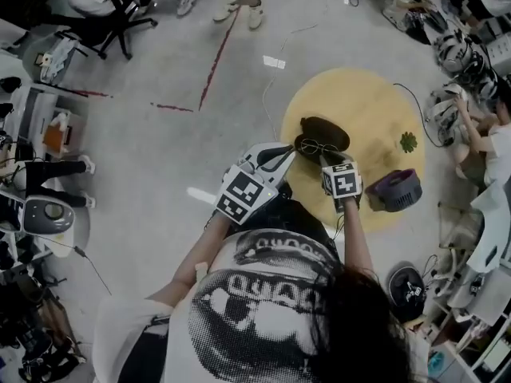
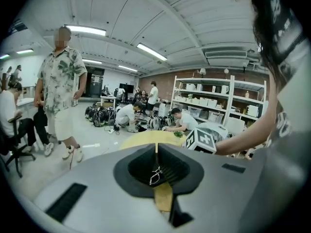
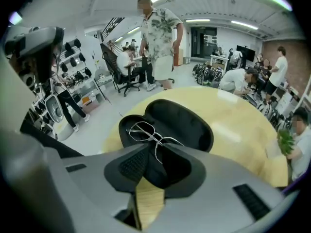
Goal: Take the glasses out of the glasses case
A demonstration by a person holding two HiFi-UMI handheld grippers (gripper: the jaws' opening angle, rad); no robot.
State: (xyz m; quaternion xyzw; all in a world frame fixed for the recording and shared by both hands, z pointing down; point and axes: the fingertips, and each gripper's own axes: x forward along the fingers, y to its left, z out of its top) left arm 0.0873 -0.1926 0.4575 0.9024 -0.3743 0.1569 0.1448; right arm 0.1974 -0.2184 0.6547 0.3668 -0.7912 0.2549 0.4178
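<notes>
An open black glasses case (image 1: 327, 130) (image 3: 187, 123) lies on the round yellow table (image 1: 359, 102) (image 3: 233, 125). Thin wire-framed glasses (image 1: 317, 147) (image 3: 141, 130) rest across its near half. My right gripper (image 1: 331, 160) (image 3: 155, 152) comes in from the near side, jaws drawn close on the right lens; the left lens sticks out free. My left gripper (image 1: 287, 154) (image 2: 155, 152) is just left of the case with jaw tips meeting. A small wire piece (image 2: 155, 175) shows at their seam; I cannot tell what it is.
A grey and purple round device (image 1: 397, 190) sits on the table's right edge, a small green plant (image 1: 409, 141) beyond it. A person in a patterned shirt (image 3: 158, 33) stands past the table. Others sit on the floor among gear (image 1: 459, 50); shelves (image 2: 218, 101) line the wall.
</notes>
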